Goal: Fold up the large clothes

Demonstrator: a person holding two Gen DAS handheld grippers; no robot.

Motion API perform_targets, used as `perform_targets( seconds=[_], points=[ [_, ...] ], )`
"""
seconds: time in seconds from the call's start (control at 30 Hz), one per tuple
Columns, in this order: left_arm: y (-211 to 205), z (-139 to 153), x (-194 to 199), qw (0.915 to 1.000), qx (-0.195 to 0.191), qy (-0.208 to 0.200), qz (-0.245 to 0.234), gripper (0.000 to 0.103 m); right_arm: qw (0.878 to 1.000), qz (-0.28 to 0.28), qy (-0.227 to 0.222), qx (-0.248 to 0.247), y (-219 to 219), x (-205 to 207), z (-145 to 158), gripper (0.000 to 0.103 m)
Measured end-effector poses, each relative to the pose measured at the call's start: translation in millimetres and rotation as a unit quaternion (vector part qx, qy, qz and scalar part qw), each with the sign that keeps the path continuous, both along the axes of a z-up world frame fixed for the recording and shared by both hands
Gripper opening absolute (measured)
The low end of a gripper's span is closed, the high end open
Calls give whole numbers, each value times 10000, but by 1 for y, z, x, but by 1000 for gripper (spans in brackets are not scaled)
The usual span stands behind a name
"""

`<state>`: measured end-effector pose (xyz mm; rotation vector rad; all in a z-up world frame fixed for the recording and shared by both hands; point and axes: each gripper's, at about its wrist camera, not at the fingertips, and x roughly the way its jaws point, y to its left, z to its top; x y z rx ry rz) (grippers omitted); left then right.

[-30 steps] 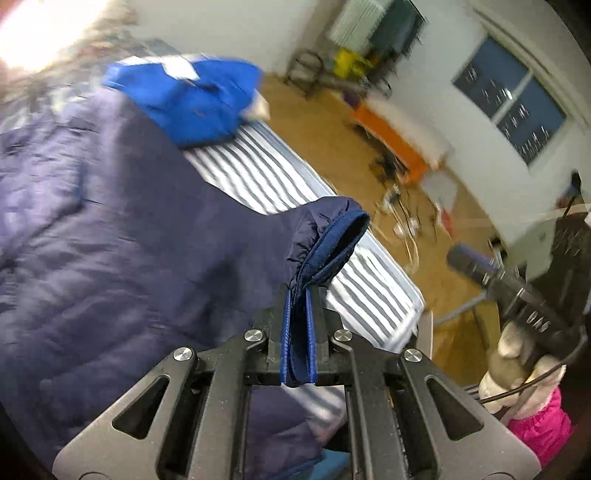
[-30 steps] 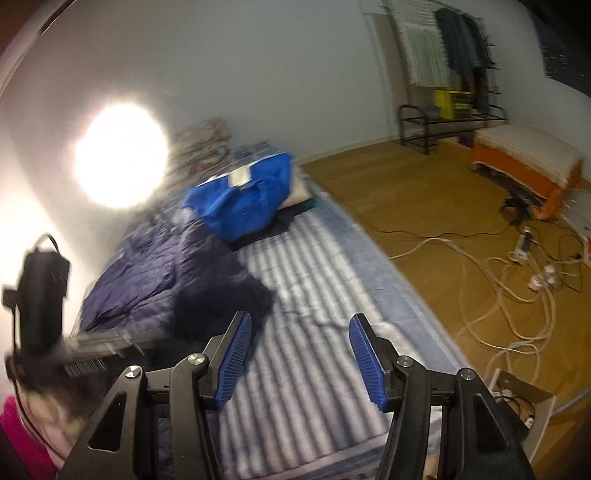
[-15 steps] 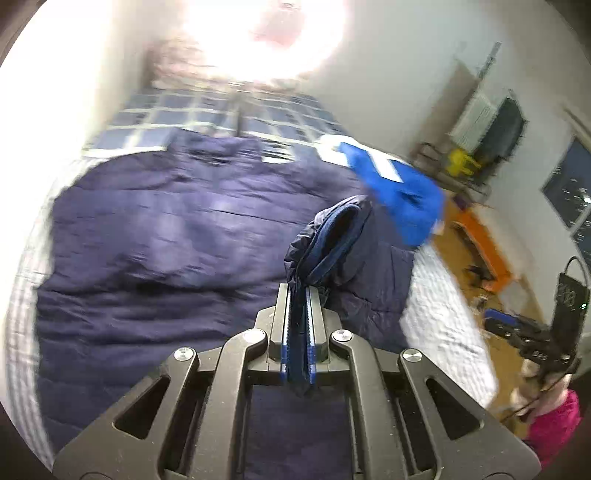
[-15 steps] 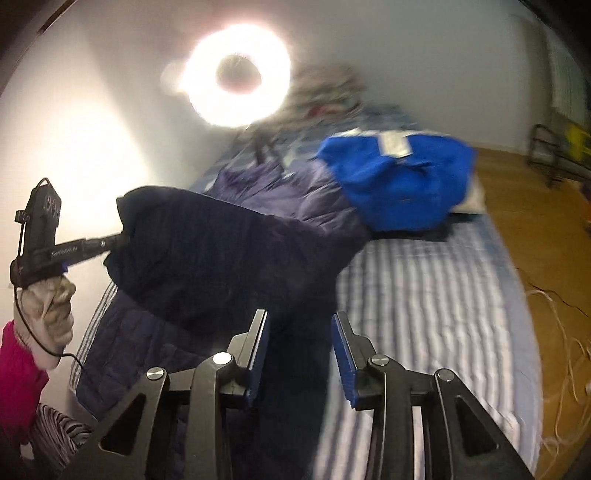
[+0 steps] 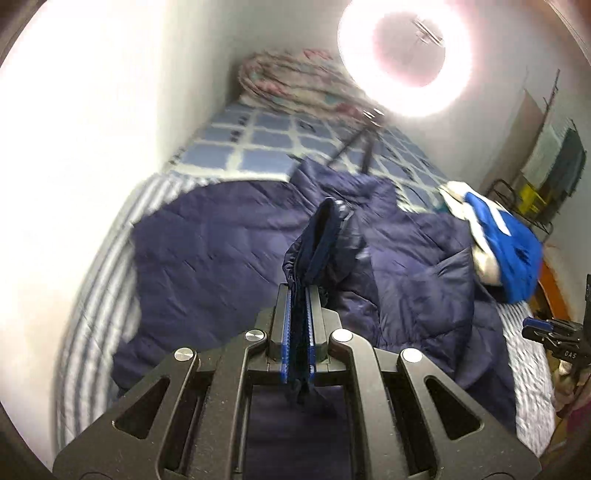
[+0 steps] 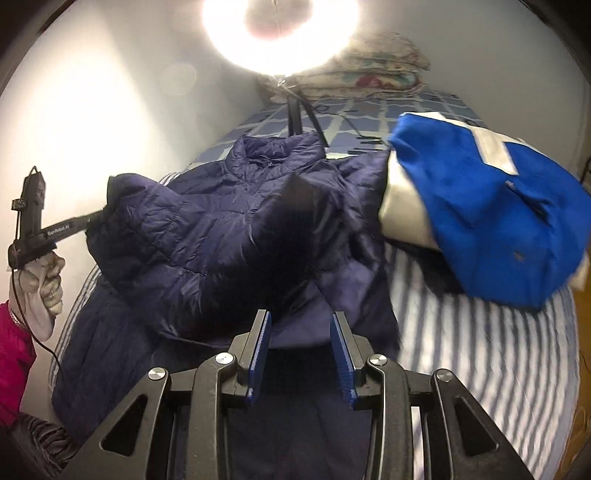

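A navy quilted puffer jacket (image 5: 207, 254) lies spread on the striped bed (image 5: 92, 295). My left gripper (image 5: 299, 295) is shut on the jacket's sleeve cuff (image 5: 321, 236) and holds the sleeve lifted over the jacket body. In the right wrist view the same jacket (image 6: 229, 229) shows with its collar toward the far end and the raised sleeve (image 6: 147, 206) held at the left by the left gripper (image 6: 92, 219). My right gripper (image 6: 301, 332) is open and empty just above the jacket's near hem.
A bright blue and white garment (image 6: 487, 210) lies heaped on the bed at the right, touching the jacket. A ring light (image 6: 280, 33) on a tripod stands at the bed's head before folded quilts (image 6: 380, 62). A wall runs along the left.
My left gripper has carried the sleeve cuff leftward across the jacket body. My right gripper has moved in over the jacket's near hem, still open.
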<state>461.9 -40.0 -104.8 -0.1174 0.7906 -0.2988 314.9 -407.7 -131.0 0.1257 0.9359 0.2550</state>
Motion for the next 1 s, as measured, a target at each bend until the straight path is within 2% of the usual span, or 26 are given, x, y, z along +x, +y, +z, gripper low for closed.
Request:
perform_targets(
  seconds=[0.07,0.17,0.27,0.33,0.4,0.43,0.5,0.57,0.63,0.7,0.73,0.77,0.8,0.83,0.87,0.9,1.0],
  points=[
    [17,-9,15,9996,-10,-65,286,5,9999,-93,31,-98,5,19,-10,34],
    [37,-30,27,9982,76,99,583,5,9985,-396,258,-286,4,47,-37,34],
    [51,-67,33,9969,253,528,522,5,9948,-586,532,-645,2,51,-58,35],
    [52,-79,30,9963,320,675,426,8,9955,-593,478,-568,-2,52,-58,35],
    [57,-85,27,9961,251,745,410,22,9972,-586,243,-395,-5,52,-46,35],
    [60,-85,27,9962,171,751,416,31,9970,-607,132,-462,-6,56,-38,38],
    [66,-83,28,9961,-34,750,458,39,9959,-618,47,-655,-4,67,-30,44],
    [72,-79,29,9957,-235,777,451,53,9947,-625,161,-805,-1,85,-29,44],
    [73,-76,32,9953,-224,816,473,59,9921,-661,363,-1007,2,103,-33,44],
    [73,-74,39,9947,-270,863,490,59,9879,-742,503,-1269,5,116,-40,38],
    [74,-74,43,9943,-301,891,502,59,9861,-764,560,-1363,6,122,-44,21],
    [72,-76,47,9937,-273,957,515,59,9851,-769,626,-1402,6,126,-47,9],
    [70,-79,51,9931,-197,1027,530,55,9848,-796,639,-1403,6,128,-49,6],
    [67,-82,55,9928,-114,1081,509,29,9848,-831,606,-1399,5,130,-50,3],
    [63,-85,59,9923,-20,1147,468,13,9851,-863,564,-1374,3,130,-49,2],
    [58,-88,62,9917,141,1196,456,7,9855,-884,535,-1349,1,130,-50,1],
    [48,-84,63,9936,419,970,402,4,9849,-1040,382,-1328,-11,126,-47,0]
  ],
)
